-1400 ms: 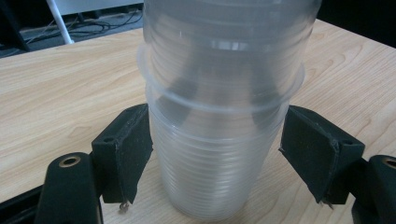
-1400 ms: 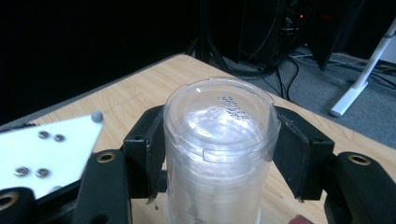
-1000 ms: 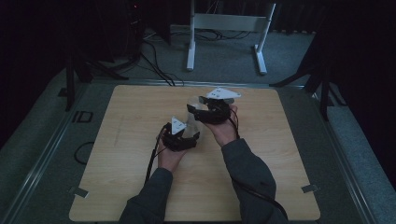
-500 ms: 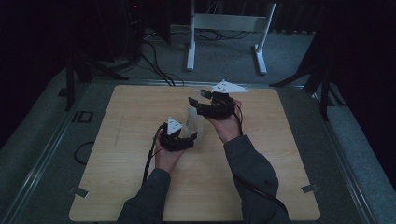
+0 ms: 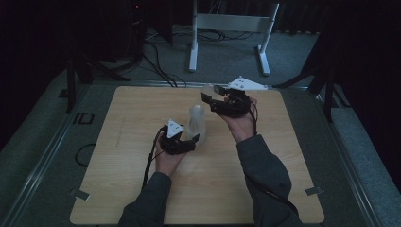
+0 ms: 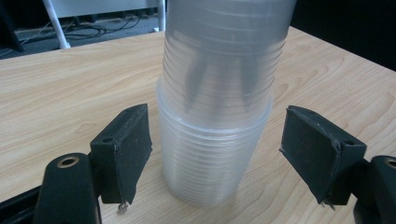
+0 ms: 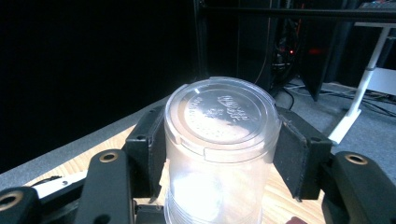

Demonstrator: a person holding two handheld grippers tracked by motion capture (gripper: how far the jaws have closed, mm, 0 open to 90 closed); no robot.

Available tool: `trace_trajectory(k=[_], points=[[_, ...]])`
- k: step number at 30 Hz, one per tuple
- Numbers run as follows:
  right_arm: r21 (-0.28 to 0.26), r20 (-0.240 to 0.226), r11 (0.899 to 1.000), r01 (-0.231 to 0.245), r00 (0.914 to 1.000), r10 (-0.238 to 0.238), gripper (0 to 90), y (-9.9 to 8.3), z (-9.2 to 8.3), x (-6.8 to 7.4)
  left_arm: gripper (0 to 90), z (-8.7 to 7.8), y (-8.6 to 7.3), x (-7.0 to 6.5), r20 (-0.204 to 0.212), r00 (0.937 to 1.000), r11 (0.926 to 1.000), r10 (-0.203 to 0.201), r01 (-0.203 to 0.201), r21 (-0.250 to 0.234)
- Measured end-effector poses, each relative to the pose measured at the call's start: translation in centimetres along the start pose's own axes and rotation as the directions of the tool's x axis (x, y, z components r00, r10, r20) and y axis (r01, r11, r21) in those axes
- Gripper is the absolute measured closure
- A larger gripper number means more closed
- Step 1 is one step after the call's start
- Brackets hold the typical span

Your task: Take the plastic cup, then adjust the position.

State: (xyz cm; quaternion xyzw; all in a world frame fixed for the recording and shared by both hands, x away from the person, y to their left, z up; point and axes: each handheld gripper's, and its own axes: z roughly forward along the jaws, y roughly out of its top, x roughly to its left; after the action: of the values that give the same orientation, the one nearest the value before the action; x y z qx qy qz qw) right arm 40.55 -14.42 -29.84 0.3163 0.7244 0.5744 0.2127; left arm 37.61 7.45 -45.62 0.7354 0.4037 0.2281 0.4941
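Clear ribbed plastic cups stand on a pale, seemingly wood-grain table, between black pads.

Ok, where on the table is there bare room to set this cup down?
The table is bare left of the left gripper to its left edge, along the near edge beside the sleeves, and right of the right gripper. The middle is crowded: the cup stack stands between the left jaws, and the held cup hangs just behind.

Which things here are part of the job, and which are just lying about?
In the job:
- stack of clear plastic cups, between the open left claw
- clear cup, clamped upside down in the right claw

Lying about:
- white metal frame
- floor cables
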Motion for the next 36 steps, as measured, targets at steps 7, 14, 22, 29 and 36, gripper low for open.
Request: trace_trajectory(k=[7, 14, 22, 29, 36], points=[[0.009, 0.035, 1.0, -0.003, 0.9994, 0.003, 40.4, -0.5, -1.4, -1.0, 24.3, -0.4, -0.1, 0.3, 0.006, 1.0, 1.0, -0.005, 0.005, 0.001], [0.016, 0.069, 1.0, -0.014, 0.9975, 0.013, 40.4, -1.8, -3.2, -1.8, 24.3, -1.1, 0.1, 0.2, 0.008, 1.0, 0.9999, 0.006, -0.006, -0.01], [0.031, 0.101, 0.999, -0.033, 0.9944, 0.03, 40.4, -3.2, -4.5, -2.6, 24.4, -1.5, 0.2, 0.0, 0.011, 0.9998, 0.9996, 0.013, -0.013, -0.025], [0.052, 0.112, 0.998, -0.033, 0.9934, 0.027, 40.4, -4.7, -5.1, -2.8, 24.6, -1.8, 0.2, -0.5, 0.024, 0.9994, 0.9992, 0.023, -0.023, -0.033], [0.072, 0.134, 0.996, -0.061, 0.9897, 0.051, 40.5, -6.4, -5.9, -3.2, 24.9, -2.4, 0.4, -0.7, 0.047, 0.9989, 0.9983, 0.007, -0.004, -0.058]])
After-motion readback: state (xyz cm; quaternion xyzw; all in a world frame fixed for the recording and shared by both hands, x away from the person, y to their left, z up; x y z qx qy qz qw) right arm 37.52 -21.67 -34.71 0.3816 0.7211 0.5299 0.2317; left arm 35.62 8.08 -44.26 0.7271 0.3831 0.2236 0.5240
